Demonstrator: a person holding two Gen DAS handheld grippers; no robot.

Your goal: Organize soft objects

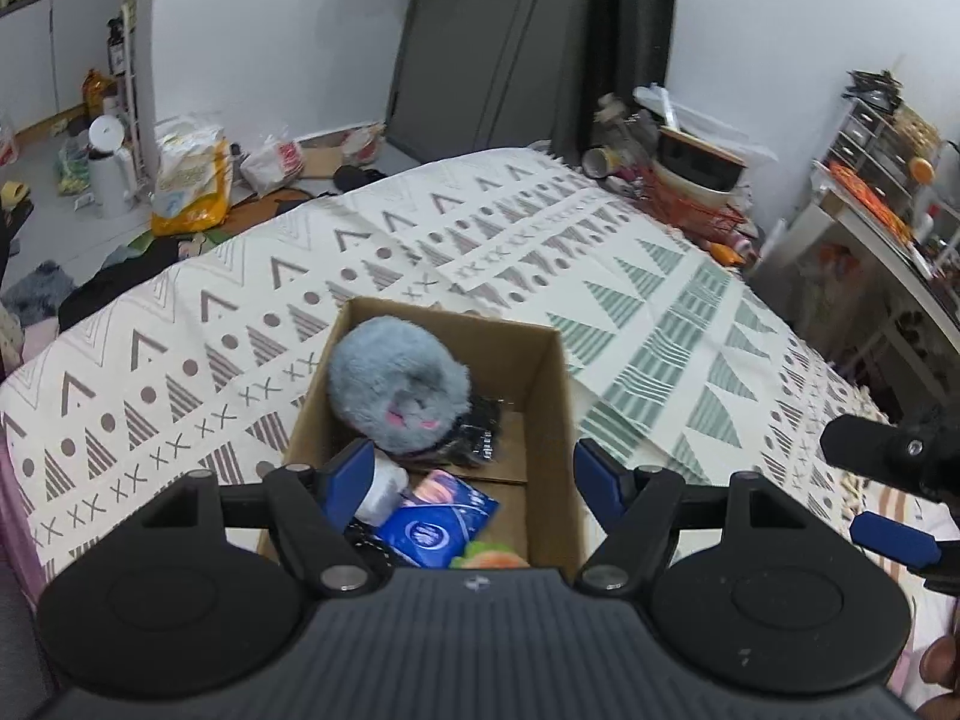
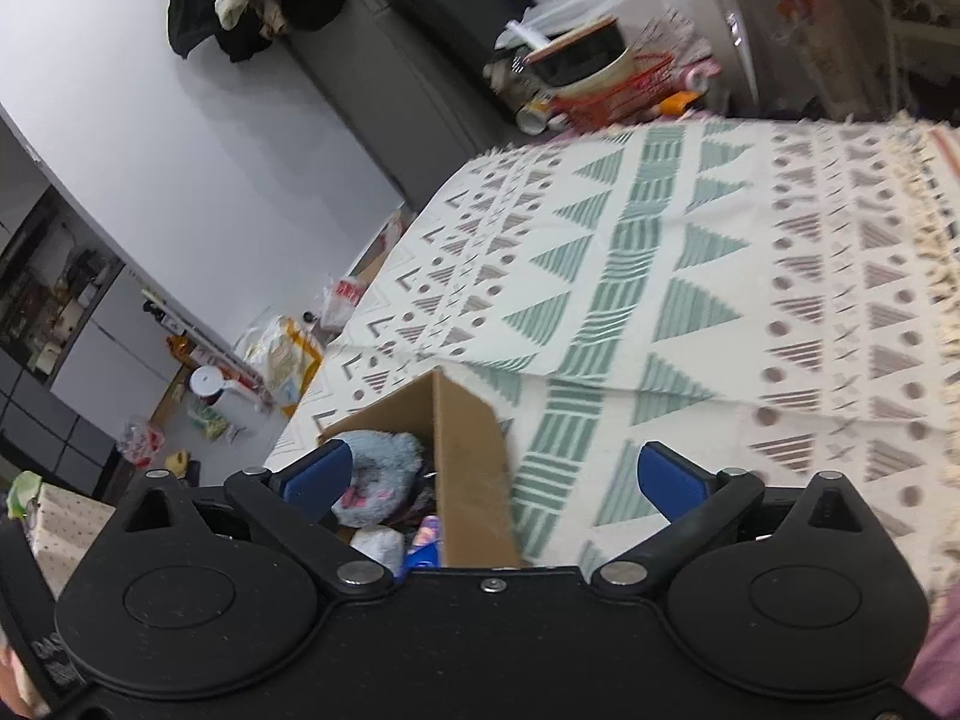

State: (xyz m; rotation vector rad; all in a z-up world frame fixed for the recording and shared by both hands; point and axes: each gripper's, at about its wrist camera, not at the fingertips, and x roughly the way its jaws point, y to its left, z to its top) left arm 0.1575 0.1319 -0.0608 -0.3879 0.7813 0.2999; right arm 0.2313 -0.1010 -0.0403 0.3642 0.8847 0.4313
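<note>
currently, status by item:

box: a cardboard box stands open on a patterned bedspread, just below both cameras.

box contents: a grey fluffy toy fills the far left part of the box. a dark crinkled item lies against it. a blue packet, a white soft item and an orange and green item lie nearer the camera. all of these rest inside the box walls.

left claw: the left claw hangs over the near end of the box with its blue fingers spread wide and nothing between them. one finger is above the white soft item; contact cannot be confirmed.

right claw: the right claw is likewise spread wide and empty. in its own view it straddles the right wall of the box. in the left view part of it shows at the right edge, beside the box.

loose items: no soft object is visible on the bedspread in either view. clutter on the floor and beside the bed is well apart from the work area.

step in hand, as a judgement: a drop into the box appears complete, since both claws are empty above or beside it. whether more items remain outside the views cannot be told.

next move, as a judgement: raise both claws clear of the box walls, then scan the bed for any remaining soft object. if one is found, approach with fingers apart, close gently on its bulk, and carry it over the free space at the right side of the box floor.
</note>
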